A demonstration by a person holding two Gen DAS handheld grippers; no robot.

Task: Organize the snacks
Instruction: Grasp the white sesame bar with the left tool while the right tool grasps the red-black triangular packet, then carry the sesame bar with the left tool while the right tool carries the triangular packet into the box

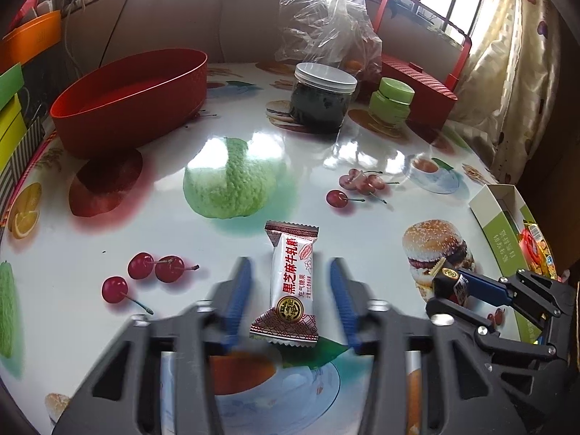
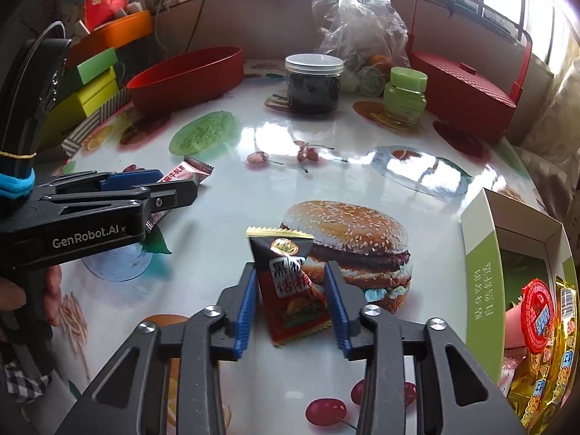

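- Left wrist view: your left gripper stands wide open with the white candy packet lying flat on the table between its blue fingers, neither finger touching it. Nothing is grasped on this side yet.
- The red oval bowl at the far left looks empty, so the sorting seems barely begun. Open tabletop lies between packet and bowl; the dark jar and green jar stand well off to the right.
- Right wrist view: your right gripper is closed down on the dark red snack packet, pads pressing both sides; whether it is lifted off the table I cannot tell.
- The green-sided box of snacks sits near the table's right edge, so mind its wall. Your left gripper is close on the left; keep apart.
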